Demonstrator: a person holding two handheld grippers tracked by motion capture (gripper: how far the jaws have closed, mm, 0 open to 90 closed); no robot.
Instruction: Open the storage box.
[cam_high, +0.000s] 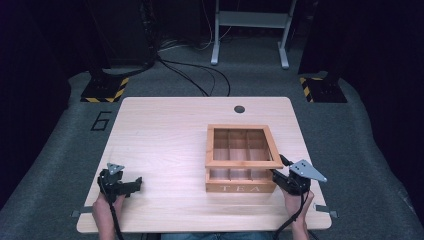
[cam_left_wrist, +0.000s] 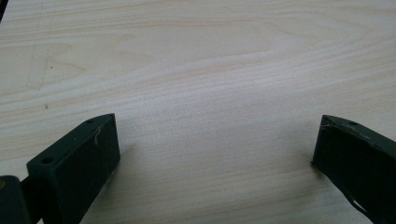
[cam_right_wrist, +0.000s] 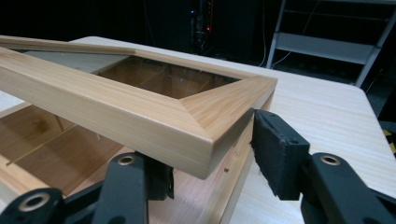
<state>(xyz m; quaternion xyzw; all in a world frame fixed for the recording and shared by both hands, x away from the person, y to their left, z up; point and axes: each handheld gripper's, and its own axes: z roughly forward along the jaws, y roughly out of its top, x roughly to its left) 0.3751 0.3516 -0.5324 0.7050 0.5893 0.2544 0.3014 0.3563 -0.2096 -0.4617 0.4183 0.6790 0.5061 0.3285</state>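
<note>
tea box (cam_high: 240, 181) sat right of centre on the table (cam_high: 165, 135), hinge side away from the person, "tea" front facing them. lid (cam_high: 243, 145) with the glass pane was partway up, front edge lifted clear of the box body, compartments showing underneath. so roughly mid-swing: already cracked open, not yet laid back or shut. couldn't call the direction from a single moment.

right gripper (cam_high: 285, 176) was at the box's near right corner. in the right gripper view the lid corner (cam_right_wrist: 219, 116) sat between the jaws, one jaw tucked under the lid on the inside, the other just outside the corner, with the right gripper (cam_right_wrist: 205, 158) straddling it. looked more like cradling or levering than a firm pinch: outer pad seemed near the wood, possibly touching, but couldn't confirm real pressure on it. jaws partly closed, not wide.

left gripper (cam_high: 131, 184) rested well left of the box near the table's front edge, jaws spread wide with nothing between them, just bare wood grain in the left gripper view (cam_left_wrist: 215, 140). idle for now.

left to do, by guess: finish swinging the lid whichever way, then let go.

hard to see: inner jaw mostly hidden under the lid, so contact there unclear. hinges at the back of the box not visible. compartments looked empty through the glass but reflections muddied it. far room behind the table too dark to read.
</note>
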